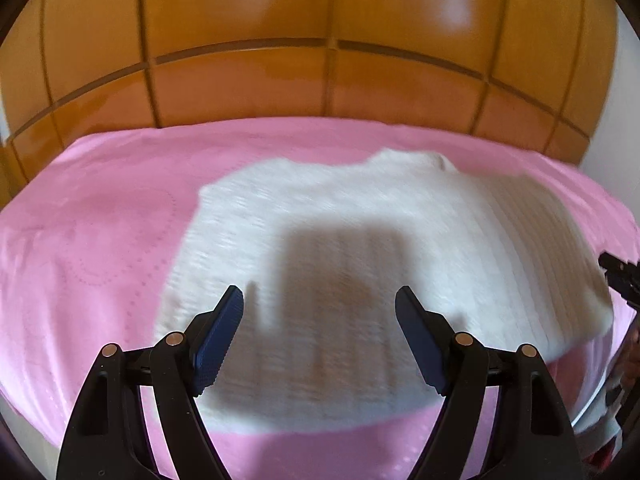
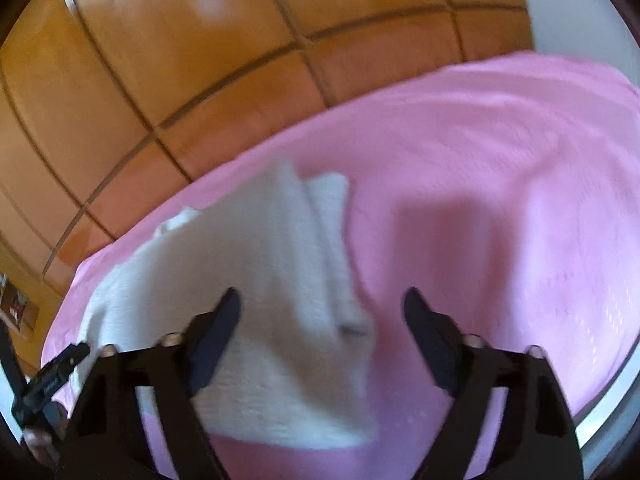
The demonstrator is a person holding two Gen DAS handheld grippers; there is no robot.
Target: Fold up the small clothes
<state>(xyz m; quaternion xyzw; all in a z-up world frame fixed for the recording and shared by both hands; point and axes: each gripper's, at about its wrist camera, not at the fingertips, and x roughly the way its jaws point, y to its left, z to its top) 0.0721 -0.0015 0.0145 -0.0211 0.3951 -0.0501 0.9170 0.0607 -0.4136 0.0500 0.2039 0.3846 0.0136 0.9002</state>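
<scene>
A small white knitted garment [image 1: 340, 240] lies flat on a pink sheet [image 1: 92, 240]. My left gripper [image 1: 319, 300] is open and empty, held above the garment's near part, and its shadow falls on the cloth. In the right wrist view the same garment [image 2: 260, 264] lies left of centre, with its right side folded over. My right gripper [image 2: 322, 304] is open and empty above the garment's right edge. Both views are blurred by motion.
A glossy wooden panelled headboard [image 1: 320, 40] stands behind the pink sheet, also in the right wrist view [image 2: 160, 60]. The pink sheet [image 2: 500, 200] spreads wide to the right of the garment. Part of the right gripper [image 1: 620, 276] shows at the right edge of the left wrist view.
</scene>
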